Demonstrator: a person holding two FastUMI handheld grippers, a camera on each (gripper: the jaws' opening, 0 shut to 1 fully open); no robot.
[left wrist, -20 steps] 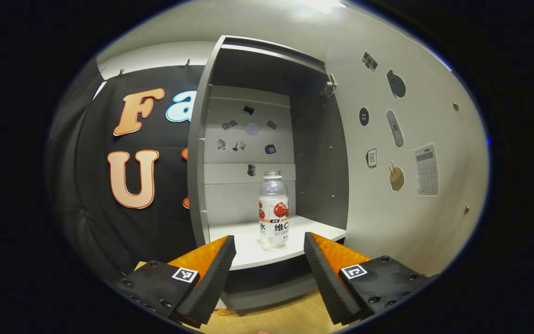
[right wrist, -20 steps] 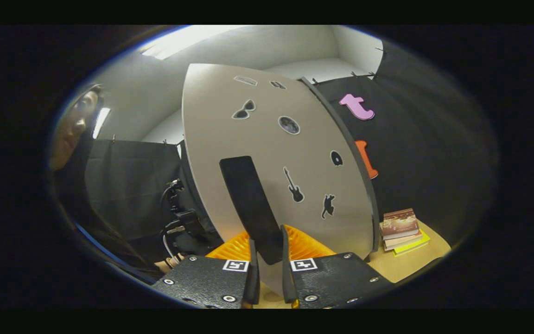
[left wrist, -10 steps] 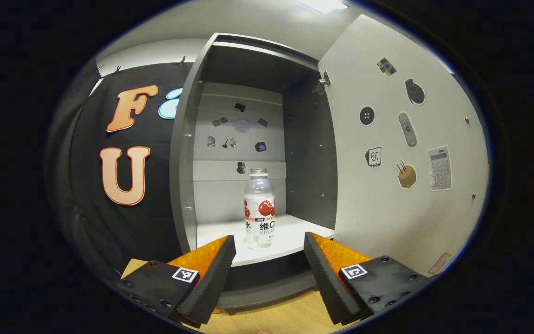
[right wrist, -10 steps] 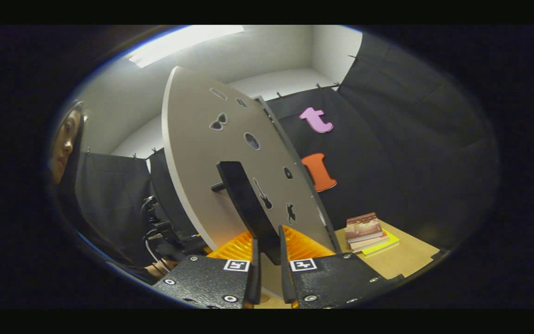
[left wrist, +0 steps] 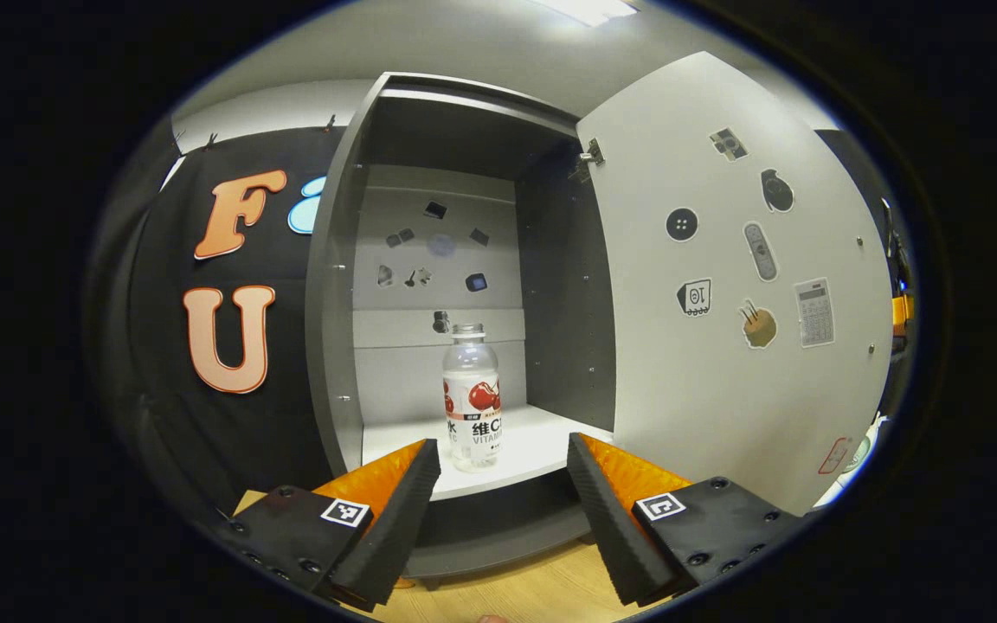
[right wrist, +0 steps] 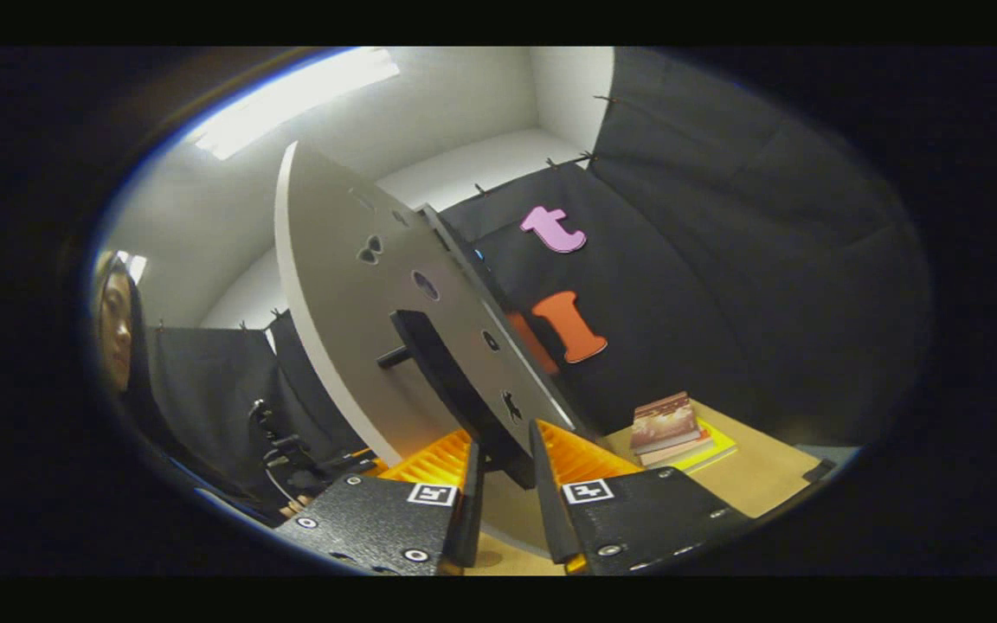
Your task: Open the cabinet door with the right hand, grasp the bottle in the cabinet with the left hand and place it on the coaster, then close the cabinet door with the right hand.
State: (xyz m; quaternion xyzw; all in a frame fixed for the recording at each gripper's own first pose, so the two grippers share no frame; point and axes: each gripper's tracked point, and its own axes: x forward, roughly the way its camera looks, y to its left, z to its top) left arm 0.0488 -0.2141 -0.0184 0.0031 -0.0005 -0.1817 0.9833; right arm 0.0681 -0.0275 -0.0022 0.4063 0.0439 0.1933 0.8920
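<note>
Door [left wrist: 723, 285] swung wider; bottle [left wrist: 472, 398] upright inside cabinet [left wrist: 334, 260].

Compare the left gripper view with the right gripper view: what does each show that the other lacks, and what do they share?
Left gripper view alone: the cabinet's inside, with the bottle upright on its shelf, and the open left gripper short of it. Right gripper view alone: the door's black handle between the right gripper fingers, a stack of books, a person. Both: the swung-out cabinet door and the wooden table.
</note>
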